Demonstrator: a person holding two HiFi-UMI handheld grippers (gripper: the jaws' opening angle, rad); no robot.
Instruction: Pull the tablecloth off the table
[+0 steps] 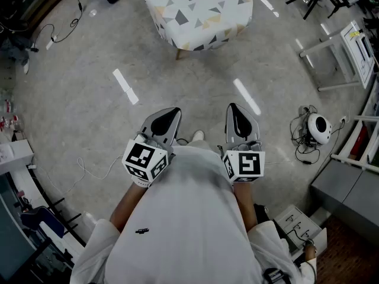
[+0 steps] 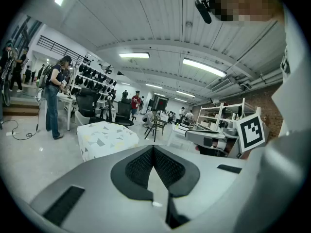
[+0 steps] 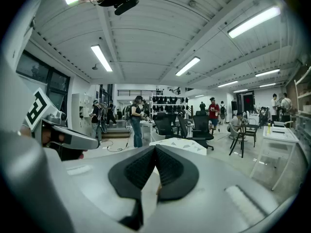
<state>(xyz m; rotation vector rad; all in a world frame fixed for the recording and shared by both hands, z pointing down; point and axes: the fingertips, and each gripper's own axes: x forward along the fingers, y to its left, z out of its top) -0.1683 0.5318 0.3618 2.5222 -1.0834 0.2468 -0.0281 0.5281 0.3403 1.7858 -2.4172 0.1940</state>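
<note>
White shirt (image 1: 189, 218) fills the bottom of the head view, and a small dark mark on its left side is too small to read. Both bare forearms (image 1: 126, 205) are bent at the elbow and tucked close to the torso, so the two tools sit side by side just in front of the chest, pointing forward and slightly towards each other.

Each tool carries a marker cube (image 1: 144, 158) with bold black-and-white square patterns; these are codes, not letters.

On the left tongs (image 1: 172, 112) the ribbed black pads are pressed together with nothing between them. The right tongs (image 1: 233, 107) are pinched shut in the same way, also empty.

Straight ahead and well apart from both tools, the tablecloth (image 1: 198, 10) still drapes over the small counter (image 1: 179, 53), of which only a wooden leg shows. It is white with grey, black and yellow triangles.

A round white device (image 1: 318, 128) with tangled cables lies on the grey floor (image 1: 89, 99) to the right.
</note>
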